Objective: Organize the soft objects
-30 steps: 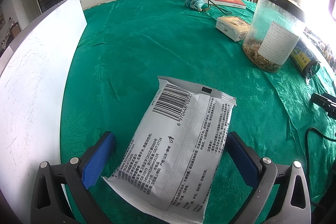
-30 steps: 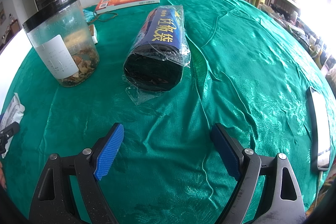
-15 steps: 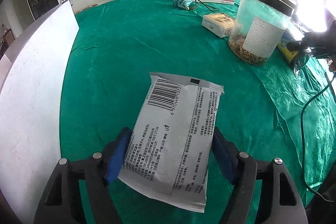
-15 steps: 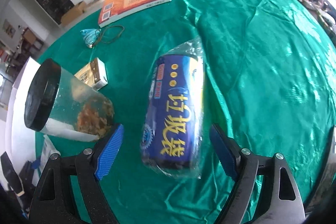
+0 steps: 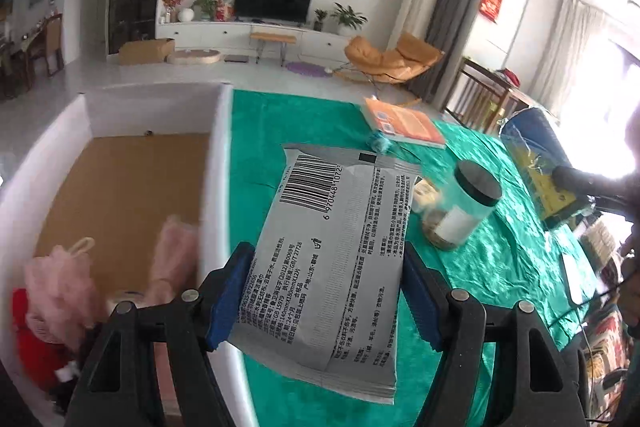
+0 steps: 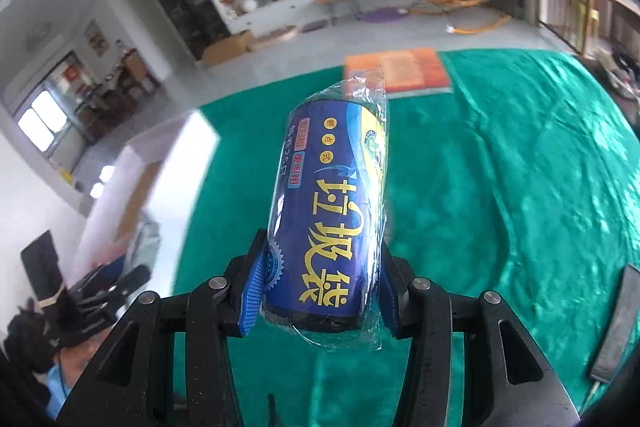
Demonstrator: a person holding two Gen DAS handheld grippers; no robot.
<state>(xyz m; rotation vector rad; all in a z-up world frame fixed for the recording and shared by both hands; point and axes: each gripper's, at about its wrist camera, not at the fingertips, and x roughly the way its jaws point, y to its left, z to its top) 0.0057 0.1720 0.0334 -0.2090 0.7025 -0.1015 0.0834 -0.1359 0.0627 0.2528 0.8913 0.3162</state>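
My left gripper (image 5: 326,293) is shut on a grey wipes packet (image 5: 340,247) with a barcode and holds it in the air above the green tablecloth, beside a white box (image 5: 216,163). The box holds a pink bath pouf (image 5: 60,283), a pink soft item (image 5: 172,259) and something red (image 5: 32,343). My right gripper (image 6: 320,301) is shut on a blue roll of bin bags in clear wrap (image 6: 332,223), lifted above the table. That roll also shows in the left wrist view (image 5: 536,163). The box shows blurred in the right wrist view (image 6: 160,167).
On the green cloth stand a clear jar with a black lid (image 5: 460,215), a small carton (image 5: 426,193), an orange book (image 5: 404,123) and a blue cable bundle (image 5: 380,143). A dark flat device (image 6: 614,327) lies at the table's right edge.
Both grippers have risen from the table with their loads. The right gripper closed on the blue roll. The left gripper swung towards the white box, whose inside now shows.
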